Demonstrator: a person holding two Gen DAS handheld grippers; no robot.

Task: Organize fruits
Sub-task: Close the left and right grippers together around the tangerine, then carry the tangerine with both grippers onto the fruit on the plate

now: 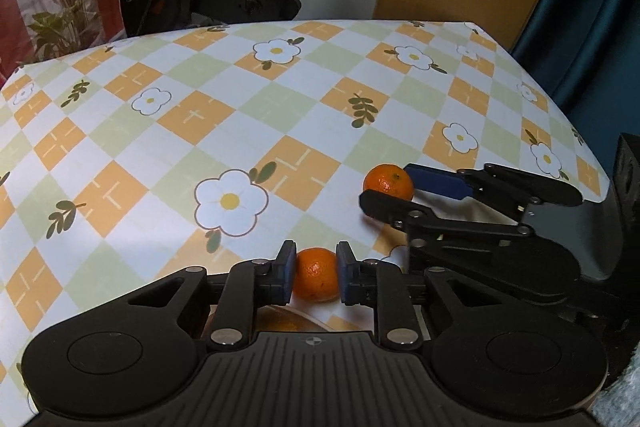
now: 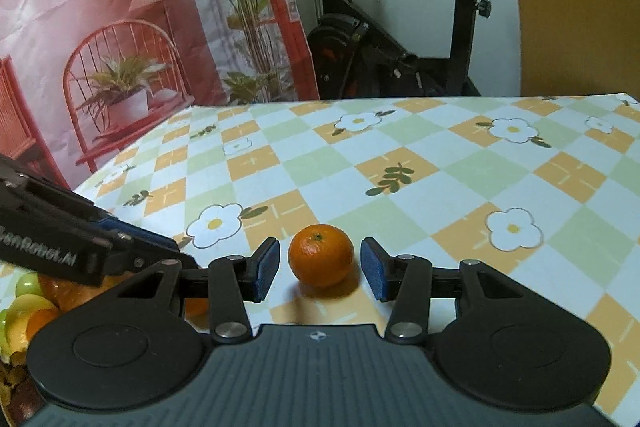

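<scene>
A mandarin (image 1: pixel 316 277) sits between the blue pads of my left gripper (image 1: pixel 316 250), which is shut on it just above the flowered tablecloth (image 1: pixel 240 131). A second mandarin (image 2: pixel 321 255) rests on the cloth between the fingers of my right gripper (image 2: pixel 320 243). That gripper is open, with a gap on each side of the fruit. The left wrist view shows the same pair to the right: the right gripper (image 1: pixel 386 185) around the second mandarin (image 1: pixel 390 181). My left gripper's body (image 2: pixel 80 247) reaches in from the left of the right wrist view, its fingertips hidden.
A heap of green, yellow and orange fruit (image 2: pixel 24 307) lies at the near left, partly under the left gripper. An exercise bike (image 2: pixel 380 59) and a printed backdrop (image 2: pixel 120 27) stand past the table's far edge. A blue curtain (image 1: pixel 592 7) hangs to the right.
</scene>
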